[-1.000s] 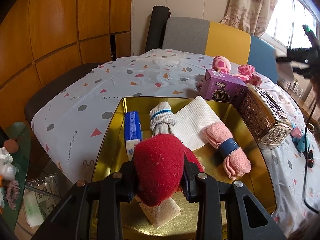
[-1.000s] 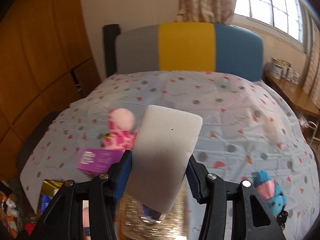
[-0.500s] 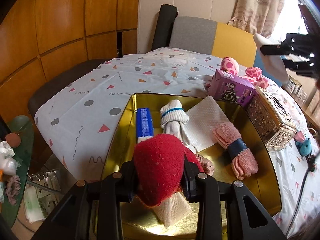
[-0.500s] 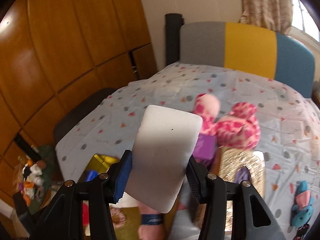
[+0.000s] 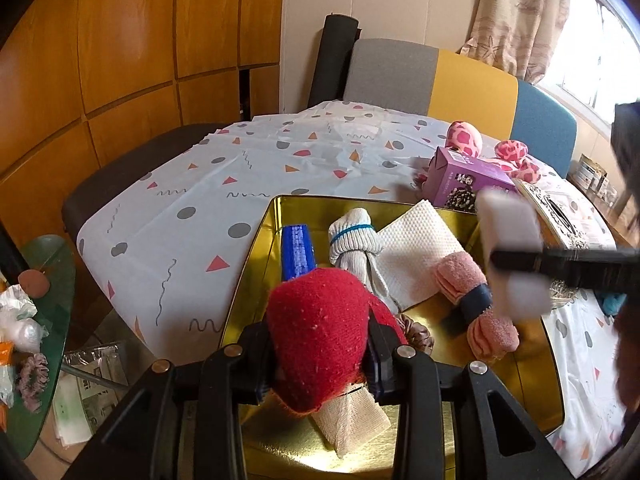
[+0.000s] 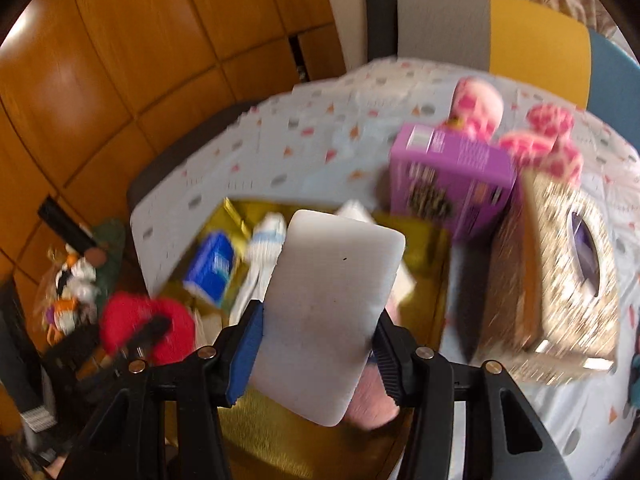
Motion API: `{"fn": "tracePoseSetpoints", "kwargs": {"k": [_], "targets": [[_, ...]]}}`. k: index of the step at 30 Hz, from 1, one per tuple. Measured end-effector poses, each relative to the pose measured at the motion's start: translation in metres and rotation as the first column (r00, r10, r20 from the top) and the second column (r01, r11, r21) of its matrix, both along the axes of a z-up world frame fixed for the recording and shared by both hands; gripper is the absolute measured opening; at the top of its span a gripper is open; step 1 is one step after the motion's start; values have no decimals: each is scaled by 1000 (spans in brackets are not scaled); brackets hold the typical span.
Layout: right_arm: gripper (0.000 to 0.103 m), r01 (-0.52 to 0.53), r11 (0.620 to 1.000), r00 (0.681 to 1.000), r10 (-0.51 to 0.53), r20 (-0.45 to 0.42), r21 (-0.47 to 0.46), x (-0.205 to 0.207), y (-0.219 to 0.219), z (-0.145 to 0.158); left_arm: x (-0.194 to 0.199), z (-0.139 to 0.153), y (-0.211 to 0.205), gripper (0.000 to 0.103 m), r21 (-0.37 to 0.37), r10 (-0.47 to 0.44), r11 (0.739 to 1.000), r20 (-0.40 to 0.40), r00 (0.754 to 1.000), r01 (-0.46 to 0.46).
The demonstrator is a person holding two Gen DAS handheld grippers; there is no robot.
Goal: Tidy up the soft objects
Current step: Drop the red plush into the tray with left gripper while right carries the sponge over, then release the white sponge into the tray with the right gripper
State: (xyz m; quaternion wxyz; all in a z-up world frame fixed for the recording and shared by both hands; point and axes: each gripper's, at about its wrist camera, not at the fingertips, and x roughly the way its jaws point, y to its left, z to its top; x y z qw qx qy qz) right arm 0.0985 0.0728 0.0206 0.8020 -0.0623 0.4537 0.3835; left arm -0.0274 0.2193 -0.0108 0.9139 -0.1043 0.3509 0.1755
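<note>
With a white rectangular foam sponge (image 6: 332, 316) clamped in the right gripper (image 6: 316, 344) above the gold metal tray (image 5: 256, 264) at lower centre, and a red knitted sock (image 5: 320, 336) in the left gripper (image 5: 320, 356), release was best delayed until bare tray lay beneath.

Two grippers are in view — the left gripper (image 5: 320, 344) and the right gripper (image 6: 316, 332). One gold tray (image 5: 256, 264) sits on one table under a patterned cloth (image 5: 192, 216). Counted by kind: one red knitted item (image 5: 316, 332), one white sponge (image 6: 328, 300), one blue packet (image 5: 296, 252), one white rolled sock (image 5: 352, 240), one pink rolled sock (image 5: 468, 280), one white paper towel (image 5: 416, 248), one brown scrunchie (image 5: 416, 332) and one beige gauze-like strip (image 5: 348, 420). Beside the tray — one purple box (image 5: 460, 180), one ornate metal box (image 6: 560, 272) and one pink spotted plush toy (image 5: 464, 140).
</note>
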Motion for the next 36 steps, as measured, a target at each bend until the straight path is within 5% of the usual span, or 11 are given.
{"fn": "tracePoseSetpoints", "kwargs": {"k": [20, 27, 36], "targets": [[54, 28, 995, 1000, -27, 15, -95, -19, 7, -35, 22, -4, -5, 38, -4, -20, 1000, -8, 1000, 20], [60, 38, 994, 999, -37, 13, -100, -14, 11, -40, 36, -4, -7, 66, -1, -20, 1000, -8, 1000, 20], [74, 78, 997, 996, -78, -43, -5, -5, 1, -41, 29, -5, 4, 82, -25, 31, 999, 0, 1000, -31]]}}
